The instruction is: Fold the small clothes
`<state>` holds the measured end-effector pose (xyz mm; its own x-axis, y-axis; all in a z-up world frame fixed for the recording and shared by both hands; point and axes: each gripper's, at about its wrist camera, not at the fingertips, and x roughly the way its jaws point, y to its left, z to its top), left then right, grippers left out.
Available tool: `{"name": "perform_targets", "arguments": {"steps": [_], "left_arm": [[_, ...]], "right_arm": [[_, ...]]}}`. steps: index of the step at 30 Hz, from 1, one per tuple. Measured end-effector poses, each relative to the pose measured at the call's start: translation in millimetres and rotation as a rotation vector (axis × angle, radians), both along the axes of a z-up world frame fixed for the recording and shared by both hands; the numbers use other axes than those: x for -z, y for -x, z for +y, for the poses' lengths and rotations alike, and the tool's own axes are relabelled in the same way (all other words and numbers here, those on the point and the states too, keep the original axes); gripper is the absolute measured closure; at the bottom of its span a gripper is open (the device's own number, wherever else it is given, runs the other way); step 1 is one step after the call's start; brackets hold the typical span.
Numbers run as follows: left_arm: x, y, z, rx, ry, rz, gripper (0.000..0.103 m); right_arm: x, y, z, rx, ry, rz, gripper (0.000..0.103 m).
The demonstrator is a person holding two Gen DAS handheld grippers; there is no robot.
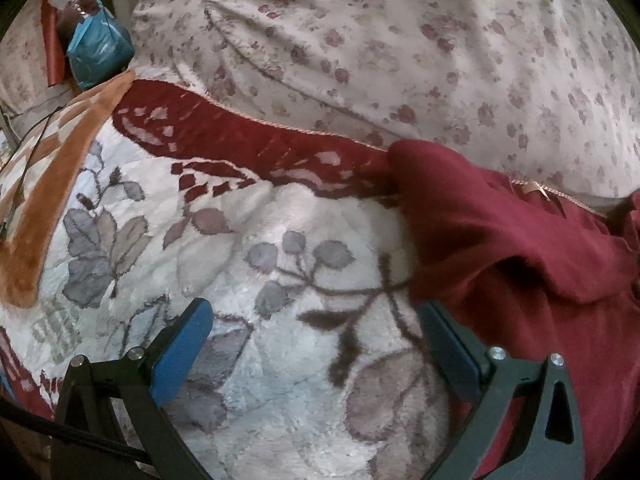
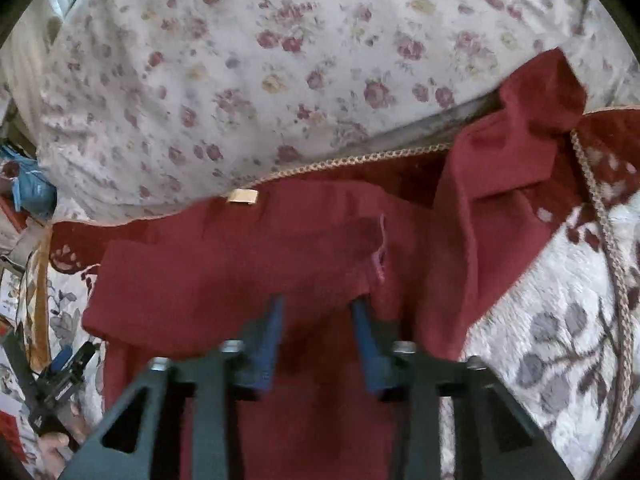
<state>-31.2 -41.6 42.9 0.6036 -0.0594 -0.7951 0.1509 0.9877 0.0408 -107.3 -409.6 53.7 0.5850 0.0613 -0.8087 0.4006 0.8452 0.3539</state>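
Directly beneath right gripper (image 2: 318,304) — maroon garment (image 2: 240,264)

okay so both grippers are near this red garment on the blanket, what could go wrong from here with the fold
1. The right hand-held gripper sits over bunched layers of the red garment; closing here may pinch several layers and drag the pile.
2. The left hand-held gripper is open over the plush blanket, beside the garment edge; it may catch blanket pile instead of cloth.
3. The garment's far flap lies crumpled onto the floral sheet, so the fold could come out uneven.
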Motion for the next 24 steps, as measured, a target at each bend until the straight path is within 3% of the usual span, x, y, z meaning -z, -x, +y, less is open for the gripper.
{"name": "perform_targets", "arguments": {"steps": [4, 8, 11, 16, 20, 21, 24], "left_arm": [[2, -11, -4, -0.015, 0.000, 0.013, 0.000], [9, -23, 0, -0.089, -0.114, 0.002, 0.000], [13, -29, 15, -0.131, -0.071, 0.045, 0.000], [5, -29, 20, -0.128, -0.048, 0.018, 0.000], [1, -29, 23, -0.119, 0.019, 0.023, 0.000], [0, -29, 22, -0.113, 0.036, 0.023, 0.000], [-4, -25, 15, -0.075, 0.075, 0.014, 0.000]], "right_arm": [[-24, 11, 25, -0.073, -0.043, -0.080, 0.052], [-39, -23, 105, -0.326, -0.005, -0.112, 0.052], [-37, -55, 155, -0.422, 0.048, -0.115, 0.053], [-24, -112, 202, -0.453, 0.012, -0.119, 0.053], [5, -123, 224, -0.451, 0.292, 0.030, 0.065], [11, -122, 221, -0.439, 0.319, 0.048, 0.069], [13, -111, 191, -0.401, 0.239, 0.047, 0.069]]}}
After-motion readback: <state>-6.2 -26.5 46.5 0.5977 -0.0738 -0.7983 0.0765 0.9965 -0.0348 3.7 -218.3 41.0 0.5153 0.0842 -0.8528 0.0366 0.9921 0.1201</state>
